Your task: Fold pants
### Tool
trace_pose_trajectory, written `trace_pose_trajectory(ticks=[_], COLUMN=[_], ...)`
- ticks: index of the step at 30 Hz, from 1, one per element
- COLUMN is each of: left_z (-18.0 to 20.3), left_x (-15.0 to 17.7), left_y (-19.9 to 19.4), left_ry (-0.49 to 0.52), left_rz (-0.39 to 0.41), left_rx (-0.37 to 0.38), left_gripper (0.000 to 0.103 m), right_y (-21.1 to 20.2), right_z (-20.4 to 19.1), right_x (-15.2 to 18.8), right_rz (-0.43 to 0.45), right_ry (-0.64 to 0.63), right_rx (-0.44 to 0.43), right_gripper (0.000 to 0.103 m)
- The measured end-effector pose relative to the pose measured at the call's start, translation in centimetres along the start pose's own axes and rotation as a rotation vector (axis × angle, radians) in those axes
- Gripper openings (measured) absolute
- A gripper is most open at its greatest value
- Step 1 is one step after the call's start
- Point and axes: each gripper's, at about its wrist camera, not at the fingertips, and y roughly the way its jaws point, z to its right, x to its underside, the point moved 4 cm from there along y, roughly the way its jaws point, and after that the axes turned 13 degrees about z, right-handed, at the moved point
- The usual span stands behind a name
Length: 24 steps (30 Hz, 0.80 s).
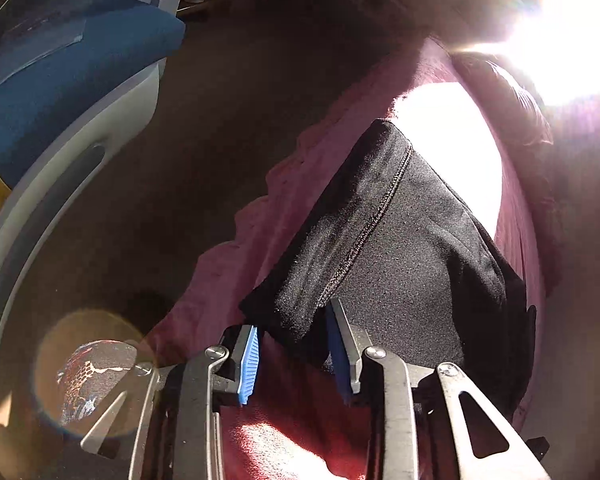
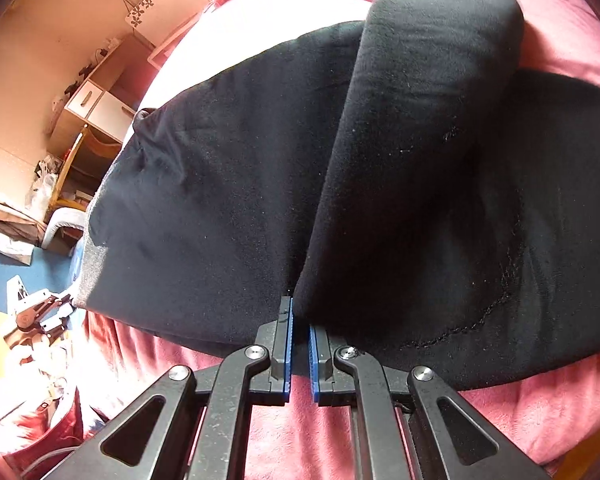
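Black pants [image 2: 228, 184] lie part-folded on the red blanket [image 2: 540, 420], one leg doubled over; the right gripper [image 2: 299, 340] is clamped on their near edge, the left gripper [image 1: 294, 344] gapes, so folds likely remain.

The left gripper [image 1: 294, 354] is pointing steeply downward, its blue-padded fingers [image 1: 247, 364] standing apart with a clear gap between them. The right gripper [image 2: 300, 350] is also tilting steeply down toward twelve o'clock, its blue pads [image 2: 288, 344] sitting nearly together, pinching a fold of black cloth.
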Motion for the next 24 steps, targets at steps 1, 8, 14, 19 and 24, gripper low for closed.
trace_pose_trajectory(ticks=[1,8,14,19,24], left_z=[0.0,5.2,14.3,20.2,22.2], left_x=[-0.4,-1.8,4.0,10.9,15.3], left_y=[-0.6,-6.3,-4.3,-2.0,0.0], left_ry=[-0.002,0.184,0.483,0.683,0.799], left_rz=[0.022,0.23,0.088,-0.07,-0.186], left_rx=[-0.019,0.055,0.287,0.401,0.416], left_gripper=[0.032,0.032,0.032,0.032,0.032], right_y=[-0.1,-6.4,-8.3,-4.1,1.5], right_z=[0.2,2.8,5.4,5.4,6.2], right_x=[-0.1,-4.0,-12.3,-19.0,-25.2], right_rz=[-0.005,0.054,0.207,0.226,0.206], right_ry=[0.005,-0.032,-0.014,-0.003,0.01], right_rx=[-0.011,0.043,0.178,0.244,0.337], right_gripper=[0.012,0.045,0.045,0.045,0.056])
